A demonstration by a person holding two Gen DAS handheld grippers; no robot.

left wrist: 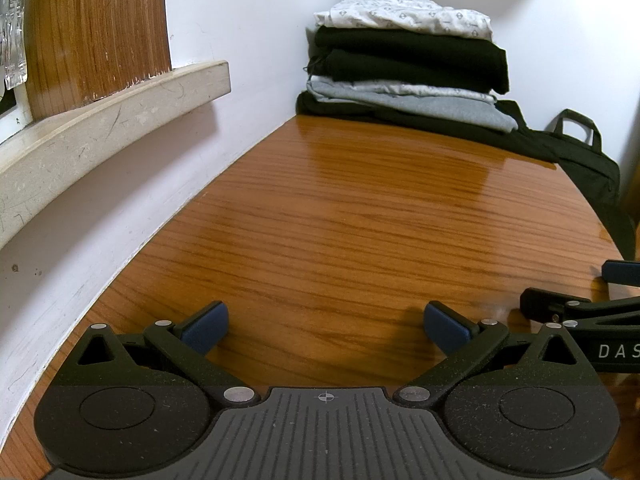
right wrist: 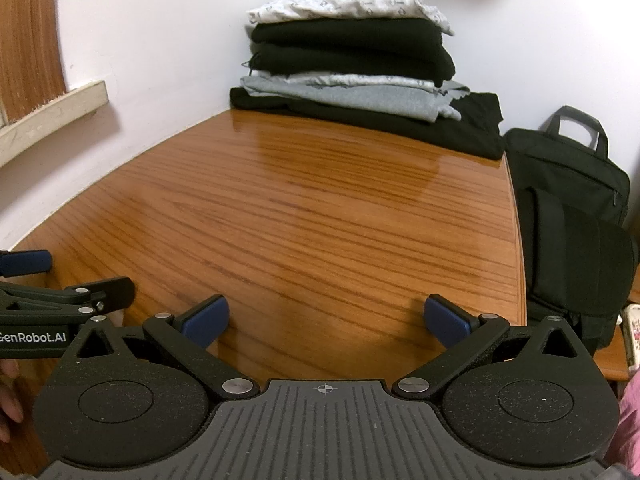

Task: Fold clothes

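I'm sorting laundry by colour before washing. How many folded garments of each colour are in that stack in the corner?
White patterned: 2, the top one and a thin one lower down
Black: 3, two in the middle and the bottom one
Grey: 1
Total: 6, as far as the visible layers show.

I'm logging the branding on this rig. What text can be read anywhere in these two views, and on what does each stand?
"DAS", cut off by the picture's edge: on the right gripper, seen in the left wrist view.
"GenRobot.AI", first letter partly cut off: on the left gripper, seen in the right wrist view.
The print on the white patterned garment atop the stack shows no readable words.
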